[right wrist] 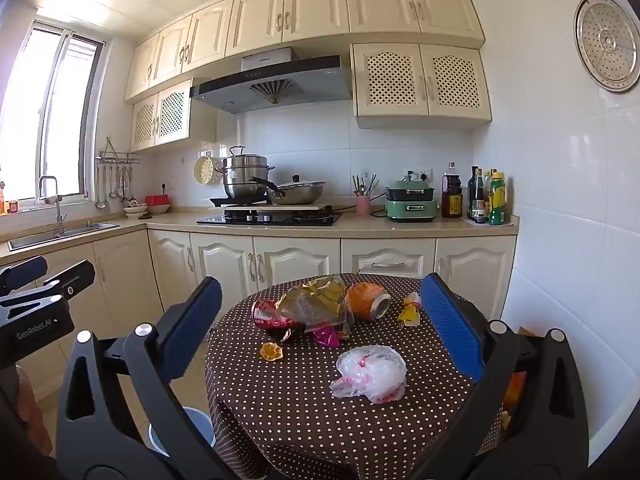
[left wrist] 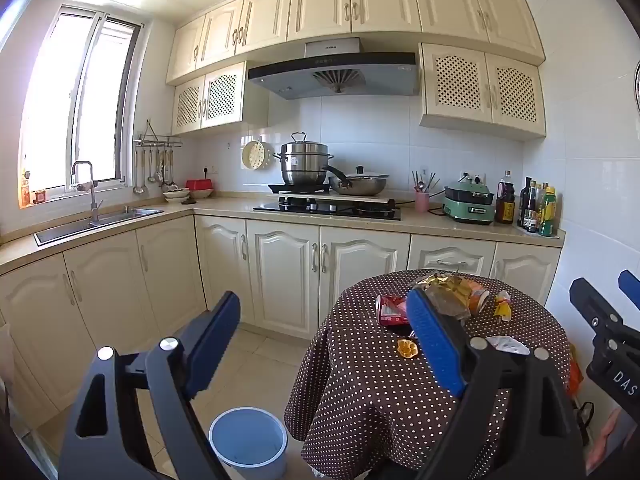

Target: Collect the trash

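A small round table (right wrist: 304, 412) with a brown polka-dot cloth holds trash: a crumpled white plastic bag (right wrist: 370, 372), an orange can (right wrist: 368, 300) on its side, a gold foil wrapper (right wrist: 316, 300), a red packet (right wrist: 266, 314), a yellow wrapper (right wrist: 410, 312) and an orange peel (right wrist: 271, 351). My right gripper (right wrist: 320, 332) is open and empty, held above the table's near side. My left gripper (left wrist: 326, 344) is open and empty, left of the table (left wrist: 360, 400), above a pale blue bin (left wrist: 248, 442) on the floor. The red packet (left wrist: 390, 310) and peel (left wrist: 407, 348) show there too.
Cream cabinets and a counter run along the back with a hob (left wrist: 328, 208), pots, a green cooker (left wrist: 468, 204) and bottles (left wrist: 538, 210). A sink (left wrist: 92, 224) is at the left under the window. A white tiled wall is close on the table's right.
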Tool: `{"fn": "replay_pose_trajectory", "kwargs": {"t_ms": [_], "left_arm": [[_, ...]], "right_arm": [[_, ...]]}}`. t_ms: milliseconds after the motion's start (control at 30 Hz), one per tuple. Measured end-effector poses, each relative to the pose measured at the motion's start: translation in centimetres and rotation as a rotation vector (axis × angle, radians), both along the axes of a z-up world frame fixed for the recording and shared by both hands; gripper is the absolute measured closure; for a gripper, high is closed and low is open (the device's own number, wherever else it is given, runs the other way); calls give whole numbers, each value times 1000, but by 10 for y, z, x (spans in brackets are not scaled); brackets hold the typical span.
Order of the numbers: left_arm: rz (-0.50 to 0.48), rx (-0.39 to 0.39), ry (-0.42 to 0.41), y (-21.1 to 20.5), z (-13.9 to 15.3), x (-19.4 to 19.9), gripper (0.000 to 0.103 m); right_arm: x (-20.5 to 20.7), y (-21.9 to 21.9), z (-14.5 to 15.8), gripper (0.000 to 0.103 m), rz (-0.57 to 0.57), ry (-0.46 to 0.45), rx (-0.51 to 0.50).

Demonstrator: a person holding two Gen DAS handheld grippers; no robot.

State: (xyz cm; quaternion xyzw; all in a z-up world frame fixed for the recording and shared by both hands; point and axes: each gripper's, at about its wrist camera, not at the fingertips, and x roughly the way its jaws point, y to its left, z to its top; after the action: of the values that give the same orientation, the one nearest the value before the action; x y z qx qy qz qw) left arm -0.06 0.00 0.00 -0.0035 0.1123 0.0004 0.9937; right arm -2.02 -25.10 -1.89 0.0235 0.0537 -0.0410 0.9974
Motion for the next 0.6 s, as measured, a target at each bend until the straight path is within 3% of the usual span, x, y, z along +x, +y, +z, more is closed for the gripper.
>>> {"fn": "replay_pose_trajectory", "kwargs": {"t_ms": [600], "left_arm": [[-2, -5, 11, 2, -3, -1, 19]], "right_arm": [[0, -1, -2, 6, 1, -6, 1]]}}
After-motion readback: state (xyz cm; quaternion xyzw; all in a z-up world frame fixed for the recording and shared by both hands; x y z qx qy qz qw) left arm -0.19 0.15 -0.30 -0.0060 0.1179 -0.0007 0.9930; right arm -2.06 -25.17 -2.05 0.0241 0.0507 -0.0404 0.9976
